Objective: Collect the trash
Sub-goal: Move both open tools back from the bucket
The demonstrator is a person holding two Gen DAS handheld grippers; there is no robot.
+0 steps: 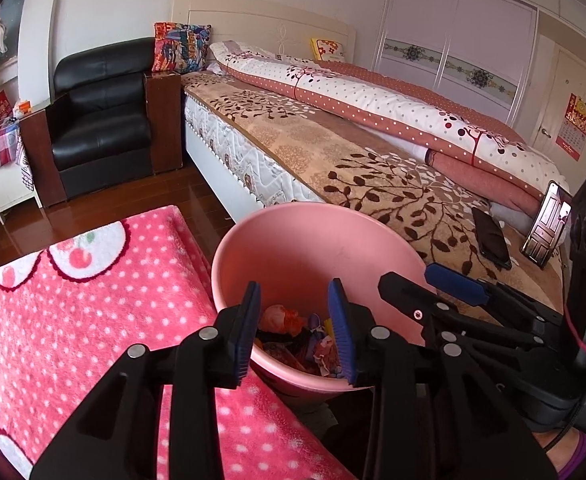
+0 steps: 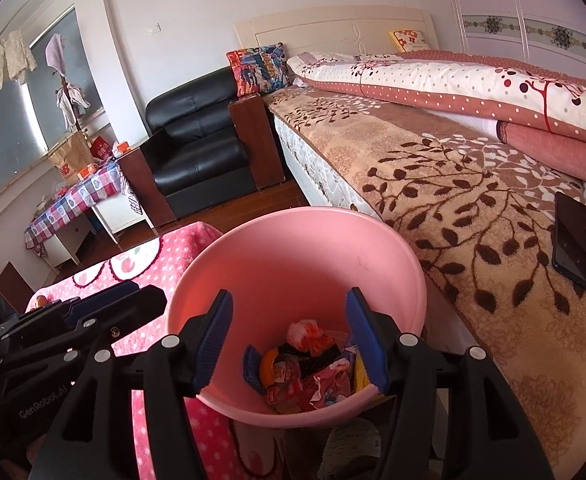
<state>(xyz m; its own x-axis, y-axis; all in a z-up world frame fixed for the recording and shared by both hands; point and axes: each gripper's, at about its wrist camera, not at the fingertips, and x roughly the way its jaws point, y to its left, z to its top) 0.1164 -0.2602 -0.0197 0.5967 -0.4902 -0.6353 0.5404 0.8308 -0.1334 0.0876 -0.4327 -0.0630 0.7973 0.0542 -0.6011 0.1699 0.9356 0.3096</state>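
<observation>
A: Beside the bed (image 2: 433, 184), the pink bin (image 2: 293, 248) holds the trash (image 2: 309, 368). Hand-held grippers?

B: Left hand-held gripper (image 1: 293, 328) and right hand-held gripper (image 2: 289, 340) gape empty above it. Lift clear of the rim before seeking more.

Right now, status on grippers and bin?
Left gripper open, empty. Right gripper open, empty. Both over pink bin; wrappers lie inside. Nothing blocking.
</observation>
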